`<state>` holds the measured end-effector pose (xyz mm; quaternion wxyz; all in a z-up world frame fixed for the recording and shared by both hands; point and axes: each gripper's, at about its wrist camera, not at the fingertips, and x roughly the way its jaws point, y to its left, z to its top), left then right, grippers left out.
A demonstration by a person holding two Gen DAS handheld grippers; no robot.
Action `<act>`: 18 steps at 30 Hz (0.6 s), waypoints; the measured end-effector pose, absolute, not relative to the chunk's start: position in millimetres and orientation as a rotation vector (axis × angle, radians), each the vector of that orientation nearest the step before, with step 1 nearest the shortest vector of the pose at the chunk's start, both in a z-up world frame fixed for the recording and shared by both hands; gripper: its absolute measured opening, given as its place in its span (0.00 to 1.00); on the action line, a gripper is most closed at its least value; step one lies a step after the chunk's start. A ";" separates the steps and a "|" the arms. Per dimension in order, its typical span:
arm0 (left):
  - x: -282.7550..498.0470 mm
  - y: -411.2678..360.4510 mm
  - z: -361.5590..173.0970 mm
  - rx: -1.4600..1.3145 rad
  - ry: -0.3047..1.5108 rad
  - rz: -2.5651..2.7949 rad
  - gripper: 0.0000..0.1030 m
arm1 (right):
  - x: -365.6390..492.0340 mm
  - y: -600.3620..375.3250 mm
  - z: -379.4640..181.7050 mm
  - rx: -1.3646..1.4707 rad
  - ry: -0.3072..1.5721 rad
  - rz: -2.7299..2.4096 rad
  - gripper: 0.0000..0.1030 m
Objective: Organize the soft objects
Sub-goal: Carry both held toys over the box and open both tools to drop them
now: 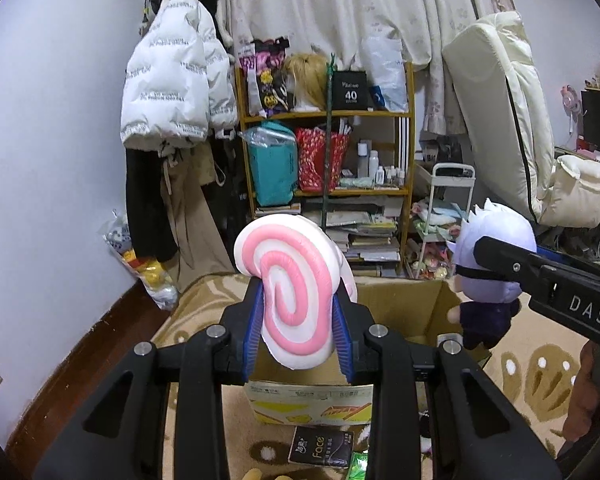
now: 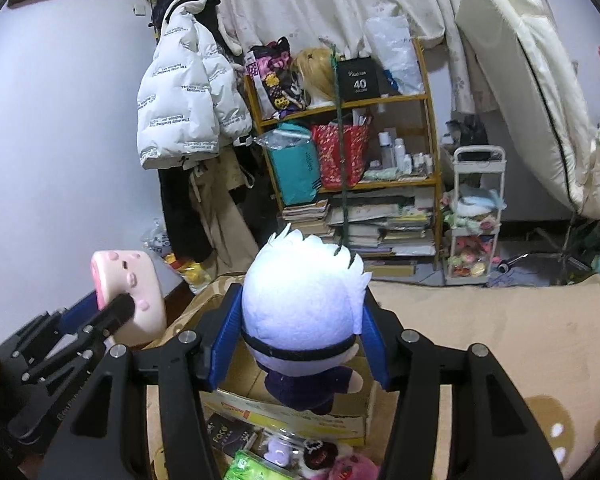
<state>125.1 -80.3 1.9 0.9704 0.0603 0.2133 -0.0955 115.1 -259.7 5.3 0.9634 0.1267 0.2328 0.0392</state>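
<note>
My left gripper (image 1: 296, 320) is shut on a pink-and-white swirl roll cushion (image 1: 296, 296) and holds it above an open cardboard box (image 1: 400, 304). The cushion also shows at the left of the right wrist view (image 2: 132, 292). My right gripper (image 2: 300, 336) is shut on a white-haired plush doll (image 2: 304, 300) with a dark blindfold and dark clothes, held over the same box (image 2: 292, 412). In the left wrist view the doll (image 1: 492, 256) hangs at the right, level with the cushion.
The box stands on a beige patterned rug (image 1: 540, 368). A black tissue pack (image 1: 320, 448) and small plush toys (image 2: 340, 460) lie in front of it. A cluttered wooden shelf (image 1: 328, 112), hanging coats (image 1: 176, 80), a white cart (image 2: 476, 216) and an upright mattress (image 1: 500, 100) stand behind.
</note>
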 end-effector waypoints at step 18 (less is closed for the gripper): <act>157.9 -101.0 -42.7 0.187 0.535 -0.240 0.38 | 152.7 -272.2 -53.2 0.329 0.570 0.137 0.59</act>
